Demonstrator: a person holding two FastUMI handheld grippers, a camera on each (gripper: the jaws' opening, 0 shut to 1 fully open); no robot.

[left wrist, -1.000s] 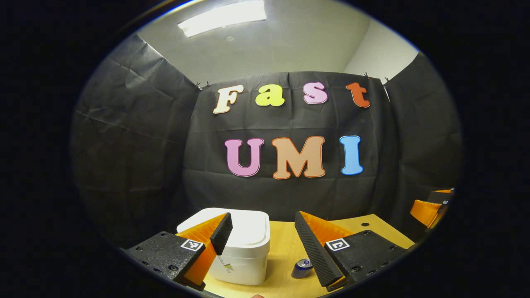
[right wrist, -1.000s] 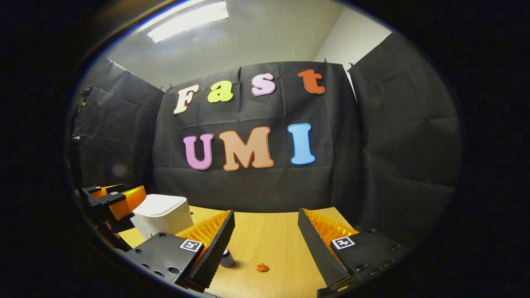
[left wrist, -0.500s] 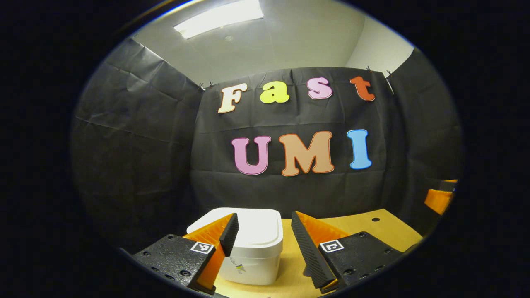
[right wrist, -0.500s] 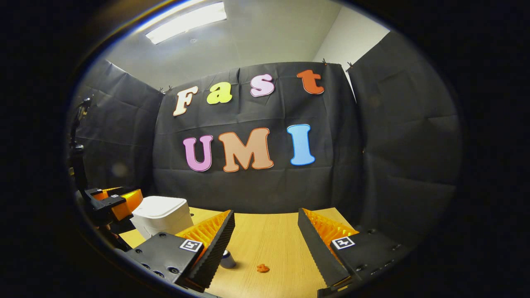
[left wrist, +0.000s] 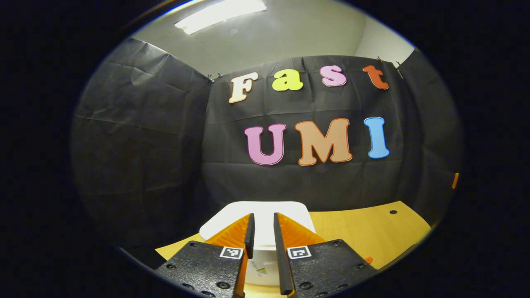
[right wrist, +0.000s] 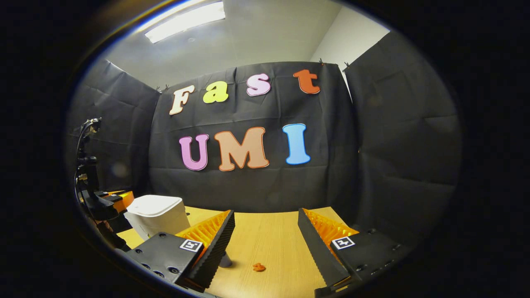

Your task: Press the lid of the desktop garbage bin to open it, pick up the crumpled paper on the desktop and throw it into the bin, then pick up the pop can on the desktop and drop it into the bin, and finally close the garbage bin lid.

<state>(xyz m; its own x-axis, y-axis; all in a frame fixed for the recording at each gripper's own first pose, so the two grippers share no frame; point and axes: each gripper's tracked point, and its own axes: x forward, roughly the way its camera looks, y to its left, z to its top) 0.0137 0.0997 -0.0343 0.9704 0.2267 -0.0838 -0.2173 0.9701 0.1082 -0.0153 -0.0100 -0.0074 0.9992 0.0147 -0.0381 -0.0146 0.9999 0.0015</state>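
first step in hand, by the look of it: pressing the lid to open the bin. left gripper (left wrist: 263, 231) poised just above and in front of the white garbage bin (left wrist: 256, 212), fingers drawn nearly together with only a narrow slit between, gripping nothing. lid (left wrist: 290, 209) flat and closed, no gap showing along its edge. from the right gripper view, same bin (right wrist: 159, 213) at the left side of the wooden desktop (right wrist: 269, 236), left gripper (right wrist: 112, 200) close beside it at the near left; cannot tell from there whether touching the lid or a little apart.

right gripper (right wrist: 265, 244) held low over the middle of the desktop, jaws wide apart and empty. crumpled paper (right wrist: 259, 267), small and orange, lying on the wood between its fingers but farther off, untouched. pop can (right wrist: 225, 260) mostly hidden behind the left finger, just left of the paper, between paper and bin.

next move, as a guess: downward push with the closed fingertips on the lid, firm enough to trip the catch, then clear away so the lid can swing up. light bin likely to slide or tip under an off-centre press. nothing between gripper and lid. small round hole (left wrist: 390, 212) in the desktop far right, black cloth wall (left wrist: 145, 136) close behind the bin.
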